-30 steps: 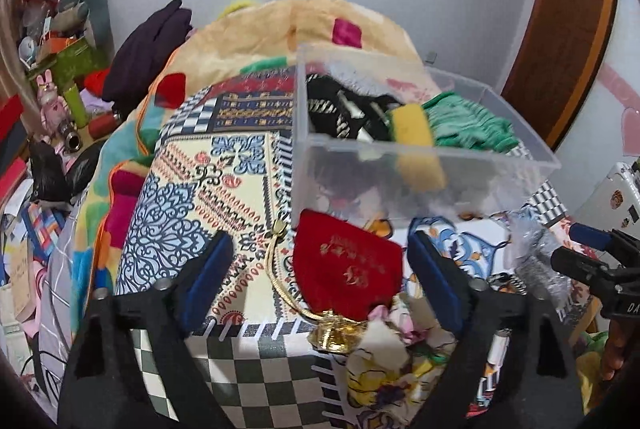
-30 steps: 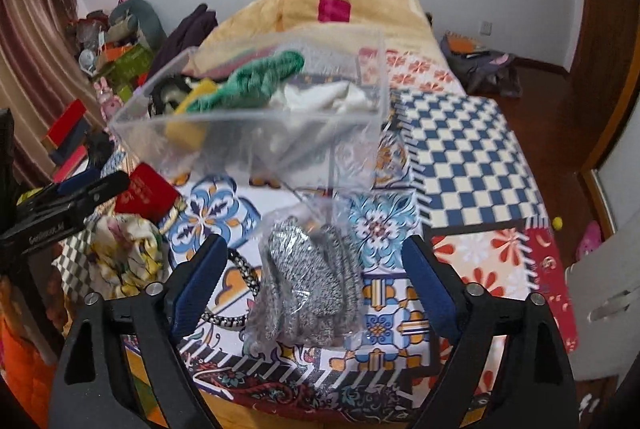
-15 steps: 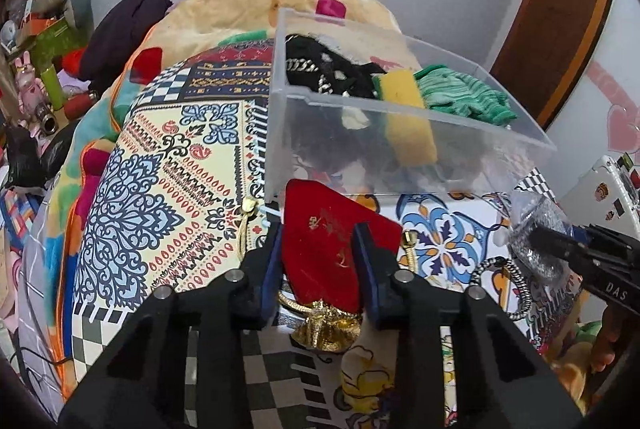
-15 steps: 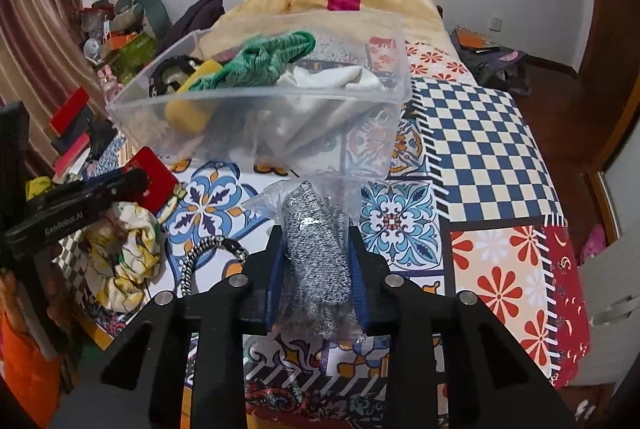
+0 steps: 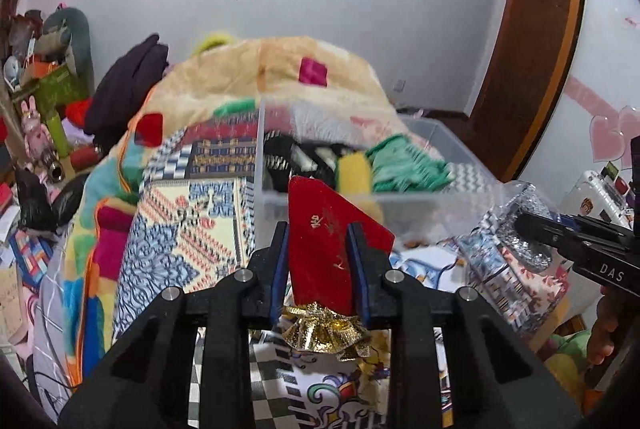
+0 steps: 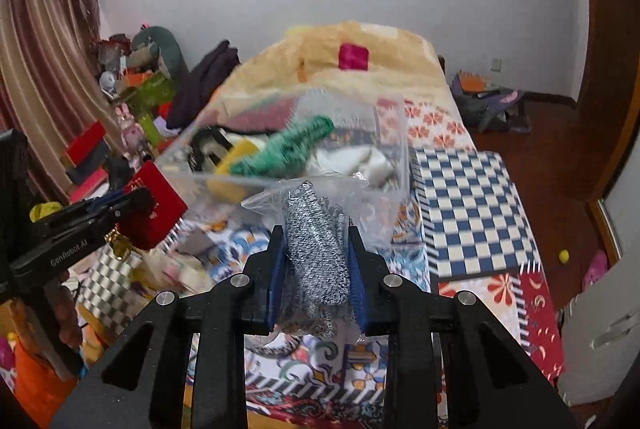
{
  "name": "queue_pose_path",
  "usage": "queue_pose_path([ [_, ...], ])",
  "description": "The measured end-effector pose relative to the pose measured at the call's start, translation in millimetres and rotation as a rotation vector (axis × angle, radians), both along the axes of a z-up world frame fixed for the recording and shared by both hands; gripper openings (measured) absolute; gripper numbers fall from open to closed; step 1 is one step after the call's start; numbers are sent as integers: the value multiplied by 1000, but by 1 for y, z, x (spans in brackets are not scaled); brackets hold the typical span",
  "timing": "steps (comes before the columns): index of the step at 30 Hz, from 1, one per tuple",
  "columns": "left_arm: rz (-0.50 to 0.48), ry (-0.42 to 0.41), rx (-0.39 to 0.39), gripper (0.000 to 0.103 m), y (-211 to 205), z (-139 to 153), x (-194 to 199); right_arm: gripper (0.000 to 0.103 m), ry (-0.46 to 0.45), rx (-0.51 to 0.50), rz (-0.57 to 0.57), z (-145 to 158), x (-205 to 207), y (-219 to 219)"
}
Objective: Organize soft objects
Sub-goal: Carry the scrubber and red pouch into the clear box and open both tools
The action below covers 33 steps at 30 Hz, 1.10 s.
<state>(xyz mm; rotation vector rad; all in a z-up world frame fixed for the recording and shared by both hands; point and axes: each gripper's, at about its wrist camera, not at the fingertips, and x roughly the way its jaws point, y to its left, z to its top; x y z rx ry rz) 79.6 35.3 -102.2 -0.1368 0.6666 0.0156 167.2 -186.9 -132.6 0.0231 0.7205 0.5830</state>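
Observation:
My left gripper point(image 5: 319, 233) is shut on a red velvet pouch point(image 5: 325, 241) with a gold tassel, lifted off the bed; the right wrist view shows the same red pouch point(image 6: 154, 205) at the left. My right gripper point(image 6: 316, 233) is shut on a clear plastic bag of grey speckled knit fabric point(image 6: 316, 249), also raised above the bedspread. Just beyond both stands a clear plastic bin point(image 5: 460, 153) holding a green knit piece point(image 5: 404, 165), a yellow item and black-and-white cloth; the right wrist view shows that bin point(image 6: 400, 165) with white cloth too.
The bed carries a patchwork spread point(image 6: 472, 213) and a beige blanket point(image 5: 272, 77) heaped at its far end. A dark garment point(image 5: 128, 81) and cluttered toys and boxes sit at the left. Wooden floor point(image 6: 560, 165) and bags lie to the right of the bed.
Both grippers shut from wide open, the left on the red pouch and the right on the bagged knit. Both then rose, lifting their loads off the bed toward the bin.

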Motion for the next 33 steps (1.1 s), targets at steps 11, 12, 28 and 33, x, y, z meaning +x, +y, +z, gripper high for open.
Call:
queue_pose_path([
  [11, 1, -136, 34, 28, 2, 41, 11, 26, -110, 26, -27, 31, 21, 14],
  [12, 3, -141, 38, 28, 3, 43, 16, 26, -116, 27, -37, 33, 26, 15],
  [28, 26, -74, 31, 28, 13, 15, 91, 27, -62, -15, -81, 10, 76, 43],
  [33, 3, -12, 27, 28, 9, -5, 105, 27, -23, -49, -60, -5, 84, 50],
])
